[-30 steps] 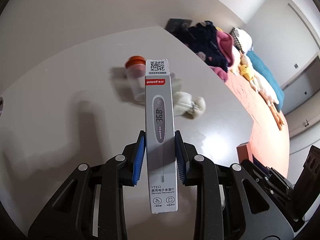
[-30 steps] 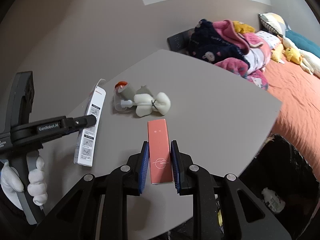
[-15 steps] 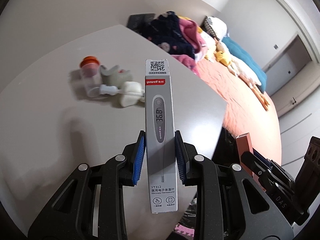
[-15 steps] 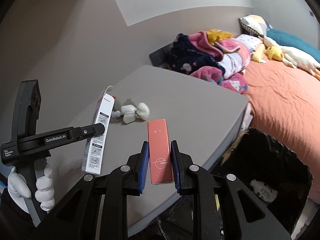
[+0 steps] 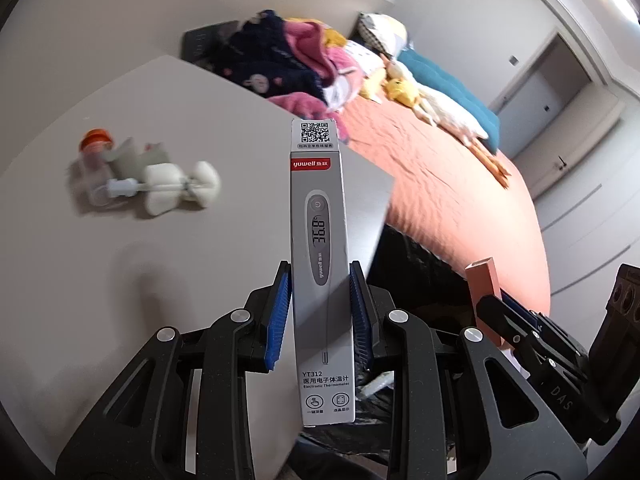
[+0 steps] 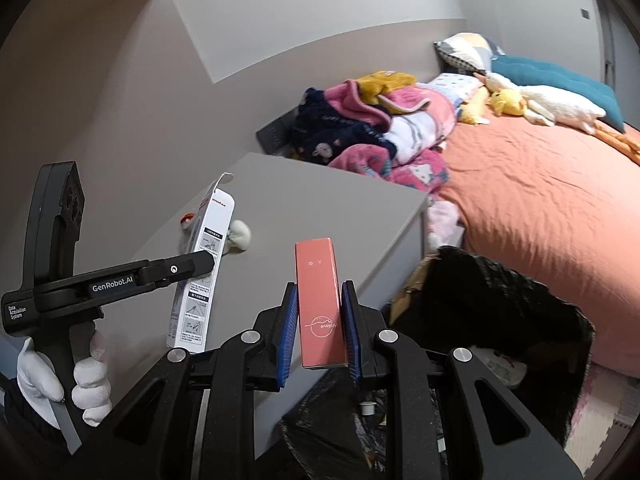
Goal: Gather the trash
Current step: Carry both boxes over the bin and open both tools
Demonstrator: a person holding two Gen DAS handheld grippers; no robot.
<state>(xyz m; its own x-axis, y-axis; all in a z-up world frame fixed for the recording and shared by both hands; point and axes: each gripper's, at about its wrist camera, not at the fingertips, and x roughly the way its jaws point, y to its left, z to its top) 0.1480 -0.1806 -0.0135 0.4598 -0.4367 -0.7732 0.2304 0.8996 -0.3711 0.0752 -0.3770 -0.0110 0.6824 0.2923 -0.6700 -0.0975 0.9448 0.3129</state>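
Between the left gripper's [image 5: 320, 312] jaws a grey box [image 5: 320, 264] is pinched upright; the right gripper [image 6: 318, 320] likewise pinches a pink box [image 6: 320, 304]. Below and beyond the right jaws gapes the black bag [image 6: 500, 312], some litter already inside. Neither box is dropped yet. Left of both jaws, a vial [image 5: 94, 168] and cotton [image 5: 180, 184] wait on the surface [image 5: 200, 120].

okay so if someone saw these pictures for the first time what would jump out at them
First, the tall grey cardboard thermometer box clamped in the left gripper above the grey table. Next, the slim salmon-pink box shut in the right gripper, near the black-lined trash bin beside the orange-sheeted bed.
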